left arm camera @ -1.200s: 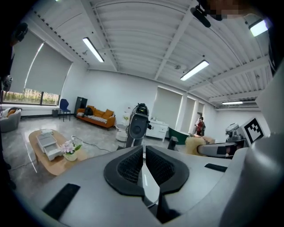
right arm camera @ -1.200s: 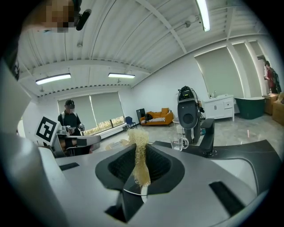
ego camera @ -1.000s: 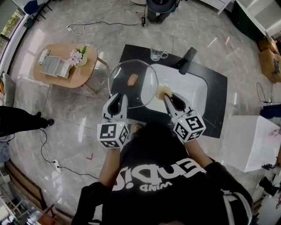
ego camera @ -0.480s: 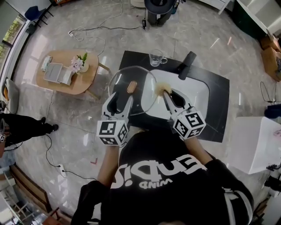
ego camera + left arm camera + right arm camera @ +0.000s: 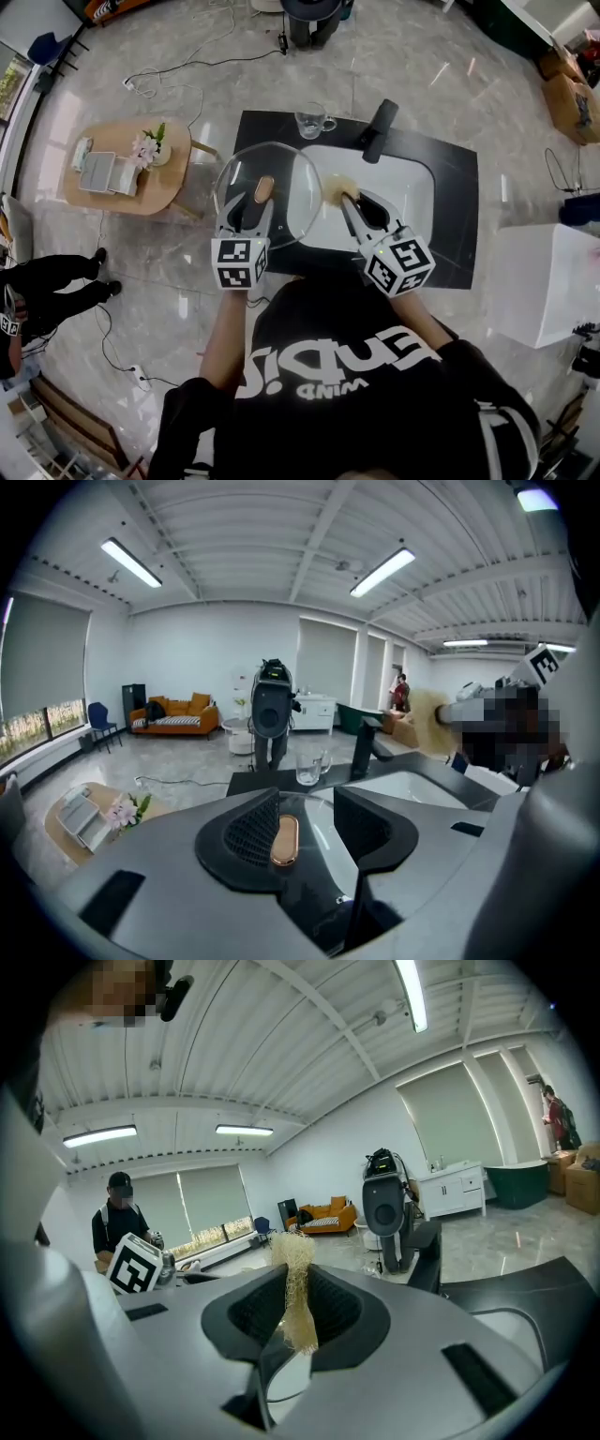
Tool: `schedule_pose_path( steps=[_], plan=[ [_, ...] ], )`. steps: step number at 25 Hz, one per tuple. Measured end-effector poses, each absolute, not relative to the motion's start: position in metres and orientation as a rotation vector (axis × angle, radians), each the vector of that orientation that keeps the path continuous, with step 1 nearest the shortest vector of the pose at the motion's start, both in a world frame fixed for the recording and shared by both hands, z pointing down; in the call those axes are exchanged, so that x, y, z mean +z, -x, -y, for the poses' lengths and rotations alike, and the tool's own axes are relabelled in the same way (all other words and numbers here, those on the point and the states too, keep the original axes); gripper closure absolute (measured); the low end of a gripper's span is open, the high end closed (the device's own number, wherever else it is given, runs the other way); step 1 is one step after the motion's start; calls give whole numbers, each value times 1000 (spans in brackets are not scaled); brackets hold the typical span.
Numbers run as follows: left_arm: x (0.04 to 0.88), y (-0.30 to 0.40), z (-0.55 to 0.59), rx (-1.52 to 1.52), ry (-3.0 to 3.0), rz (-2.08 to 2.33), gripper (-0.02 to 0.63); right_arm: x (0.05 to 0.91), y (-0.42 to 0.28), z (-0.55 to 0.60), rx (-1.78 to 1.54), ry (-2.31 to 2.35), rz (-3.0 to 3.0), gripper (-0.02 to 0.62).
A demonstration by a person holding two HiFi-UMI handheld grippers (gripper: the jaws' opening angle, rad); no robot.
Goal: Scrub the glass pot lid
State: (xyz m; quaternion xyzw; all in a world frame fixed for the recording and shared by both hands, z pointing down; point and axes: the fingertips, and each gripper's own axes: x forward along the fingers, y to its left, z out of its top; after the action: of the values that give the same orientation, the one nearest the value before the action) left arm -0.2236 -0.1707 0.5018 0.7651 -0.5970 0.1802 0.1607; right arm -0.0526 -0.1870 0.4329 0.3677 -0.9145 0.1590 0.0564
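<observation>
The round glass pot lid lies over the left of the black counter and the sink's left edge, its copper-brown knob on top. My left gripper reaches over the lid from the near side. In the left gripper view the knob sits between the jaws, close to the left pad, with a clear gap to the right pad. These jaws opened wide and have just been closing a little. My right gripper is shut on a pale loofah scrubber, which pokes out at the lid's right rim.
A white sink basin is set in the black counter, with a black faucet and a glass mug behind. A wooden side table stands left, a white box right. A person stands far left.
The left gripper let go of the lid's near rim, opened, and moved forward over the lid, so the knob now lies between its jaws. The right gripper barely shifted.
</observation>
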Motion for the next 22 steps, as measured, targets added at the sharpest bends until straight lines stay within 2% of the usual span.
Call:
schedule_pose_path(
  steps=[13,22],
  plan=[
    [597,228,210,713,-2114,1601,387,443,25,183,521,-1199,2717,537],
    [630,234,223,812,-2059,1554,383,448,22,182,536,-1191,2701,537]
  ],
)
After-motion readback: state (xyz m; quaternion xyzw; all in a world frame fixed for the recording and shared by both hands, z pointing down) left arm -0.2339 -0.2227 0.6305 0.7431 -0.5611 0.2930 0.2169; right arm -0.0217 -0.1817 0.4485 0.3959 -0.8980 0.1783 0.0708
